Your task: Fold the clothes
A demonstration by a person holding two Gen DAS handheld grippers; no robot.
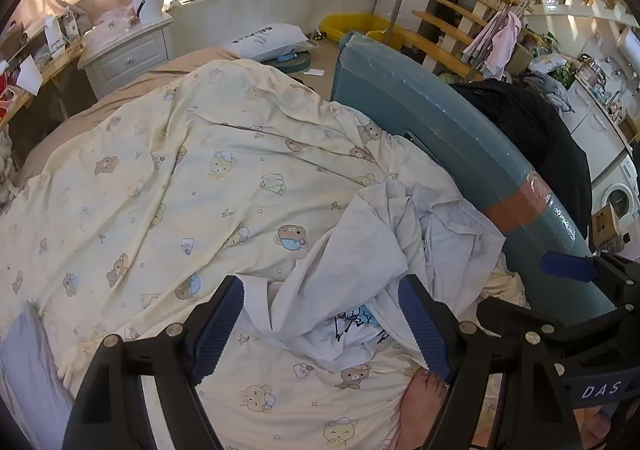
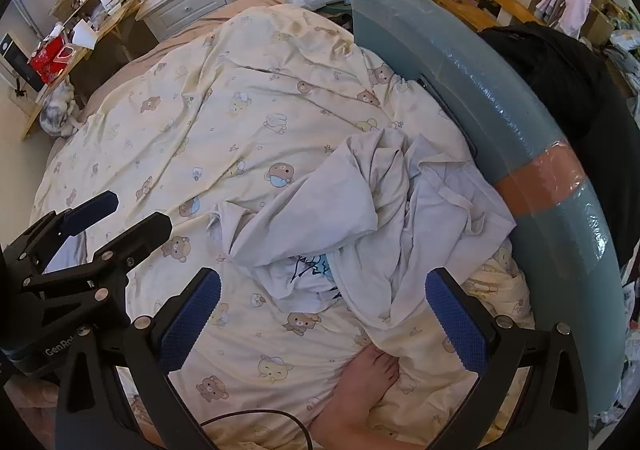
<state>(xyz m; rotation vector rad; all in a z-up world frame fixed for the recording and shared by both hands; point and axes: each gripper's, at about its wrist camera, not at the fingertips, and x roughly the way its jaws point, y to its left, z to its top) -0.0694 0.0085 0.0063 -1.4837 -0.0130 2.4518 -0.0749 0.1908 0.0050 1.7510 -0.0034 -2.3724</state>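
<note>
White garment [image 2: 372, 210] lies crumpled on the bear-print quilt [image 2: 192, 122], against the teal headboard [image 2: 472, 62] at 3 o'clock. Left gripper [image 1: 324, 324] and right gripper [image 2: 326, 310] are held apart, nothing clamped. Edges should be found and pinched first, then spread flat; bare foot [image 2: 368, 374] at 6 o'clock avoided.

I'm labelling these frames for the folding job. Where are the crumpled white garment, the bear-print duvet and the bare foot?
white garment [image 2: 384, 194], right wrist view, crumpled middle.
bear-print duvet [image 1: 168, 178], left wrist view, open flat area.
bare foot [image 2: 366, 374], right wrist view, top of foot.

Crumpled white shirt [image 2: 372, 218] on duvet [image 2: 180, 122]
</note>
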